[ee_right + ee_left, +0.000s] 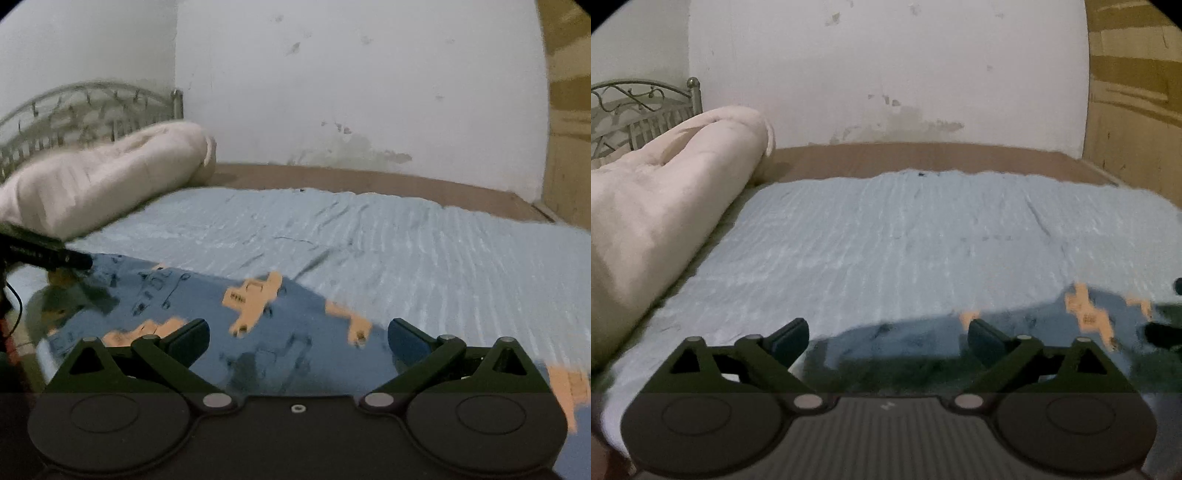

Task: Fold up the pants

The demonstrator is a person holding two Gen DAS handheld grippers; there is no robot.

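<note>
Blue pants [207, 306] printed with orange airplanes lie on the light blue bedspread [406, 251] near the bed's front edge. My right gripper [298, 338] is open, its fingers spread above the pants and holding nothing. My left gripper [888, 336] is open too, over the left end of the pants [1015, 332], which look dark and blurred under it. The left gripper's black tip [55, 254] shows at the left edge of the right wrist view. The right gripper [1167, 325] shows at the right edge of the left wrist view.
A rolled cream blanket [665, 206] lies along the bed's left side in front of a metal headboard [635, 107]. A white stained wall [886, 74] stands behind the bed. A brown strip of mattress [923, 158] and a wooden panel [1134, 110] sit at the back right.
</note>
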